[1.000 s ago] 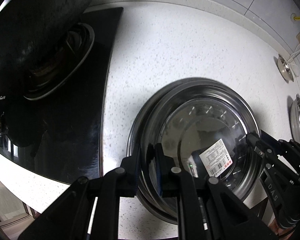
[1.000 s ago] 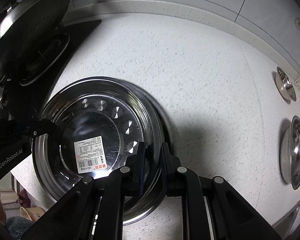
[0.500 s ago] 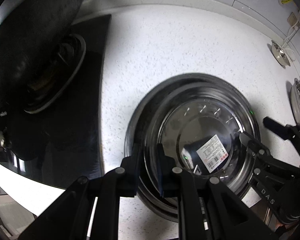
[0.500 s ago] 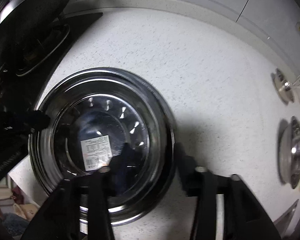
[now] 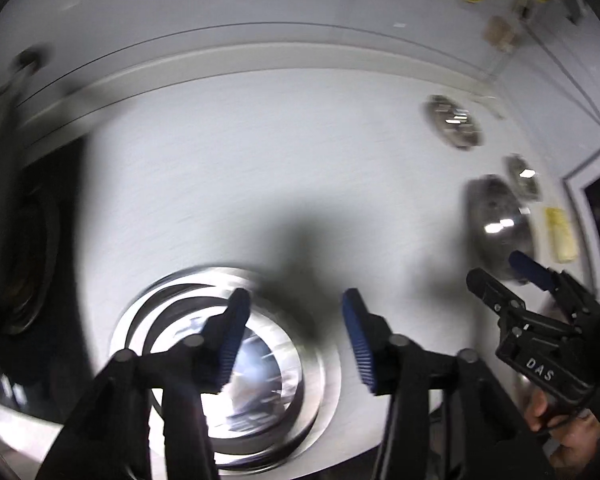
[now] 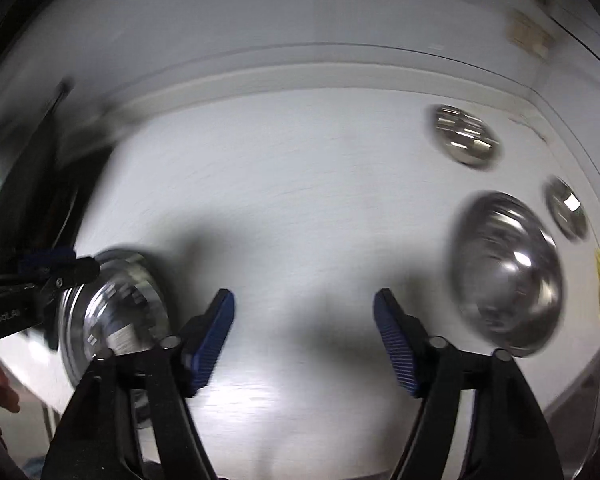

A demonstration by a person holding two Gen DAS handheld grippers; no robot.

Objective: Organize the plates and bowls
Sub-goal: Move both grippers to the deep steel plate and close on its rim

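Everything smears with motion blur: the stacked steel bowls [image 5: 236, 364] show no clear rims. The far small dishes [image 6: 466, 136] are streaks, and the stove [image 5: 16, 264] is cut off at the frame edge.

— Where do the stacked bowls [image 5: 236, 364] sit?

— On the counter [image 5: 260, 160], near its front edge, with the stove [image 5: 24, 280] to their left.

— And on the right?

— A larger bowl [image 6: 508, 268] lies well apart from the stack; two small dishes [image 6: 466, 136] [image 6: 566, 208] lie behind it, nearer the back wall [image 6: 300, 8].
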